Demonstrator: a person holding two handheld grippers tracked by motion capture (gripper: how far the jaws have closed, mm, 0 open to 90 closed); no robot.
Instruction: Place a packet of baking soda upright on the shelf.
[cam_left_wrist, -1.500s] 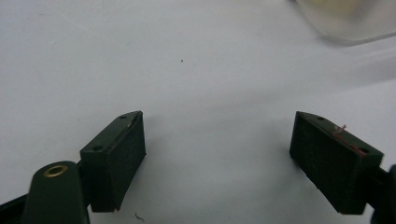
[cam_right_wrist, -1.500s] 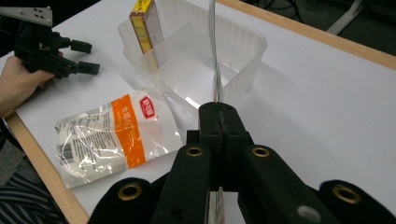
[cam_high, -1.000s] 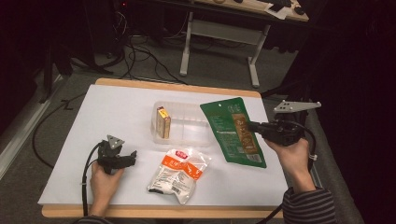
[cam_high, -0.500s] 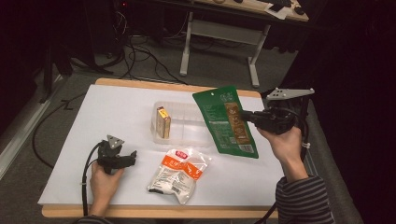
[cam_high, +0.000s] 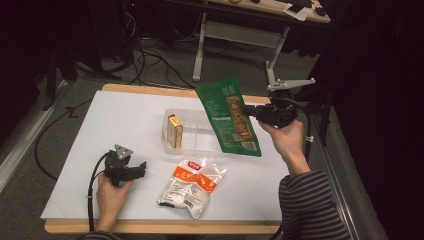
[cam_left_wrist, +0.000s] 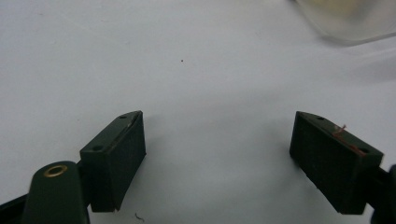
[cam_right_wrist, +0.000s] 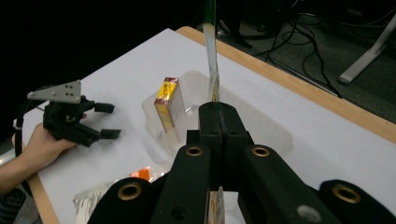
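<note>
While clamped, green pouch (cam_high: 229, 116) upright, lengthwise top-to-bottom

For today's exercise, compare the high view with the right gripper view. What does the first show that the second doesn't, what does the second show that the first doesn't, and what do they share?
High view: the printed face of the green packet held in the air by the right gripper, the person's striped sleeve, and the whole orange and white packet lying on the table.

Right gripper view: its two black jaws pressed together on the packet's thin edge, seen edge-on.

Both: the clear tray with the yellow box standing in it, and the left gripper, open, in the hand resting on the table.
</note>
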